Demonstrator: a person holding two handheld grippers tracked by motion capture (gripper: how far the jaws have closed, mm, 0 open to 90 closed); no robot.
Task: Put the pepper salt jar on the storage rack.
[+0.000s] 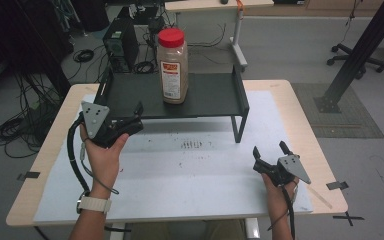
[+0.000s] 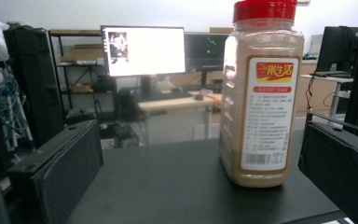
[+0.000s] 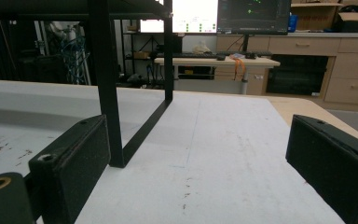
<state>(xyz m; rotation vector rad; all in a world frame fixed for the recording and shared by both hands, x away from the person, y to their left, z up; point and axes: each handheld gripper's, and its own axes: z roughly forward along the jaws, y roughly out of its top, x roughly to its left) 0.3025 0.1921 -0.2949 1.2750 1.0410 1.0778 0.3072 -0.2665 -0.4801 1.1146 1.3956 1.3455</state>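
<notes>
my left gripper (image 1: 130, 120) hangs at the near left edge of the black shelf (image 1: 205, 97), its jaws spread wide apart with nothing between them. in the left gripper view the two black pads stand at either side of the frame, and the spice jar (image 2: 260, 93) rises ahead between them, closer to the right pad but clear of both. the jar stands upright on the shelf top, near its middle, with a red lid (image 1: 171, 37), a brown powder inside and a red and white label facing me.

my right gripper (image 1: 270, 152) sits low over the white mat (image 1: 190, 175) at the near right of the tabletop (image 1: 300, 110), well apart from the jar. its jaws are also open and hold nothing. in the right gripper view they point along the mat toward the shelf's black leg (image 3: 105, 84), which stands just beyond the left pad.
</notes>
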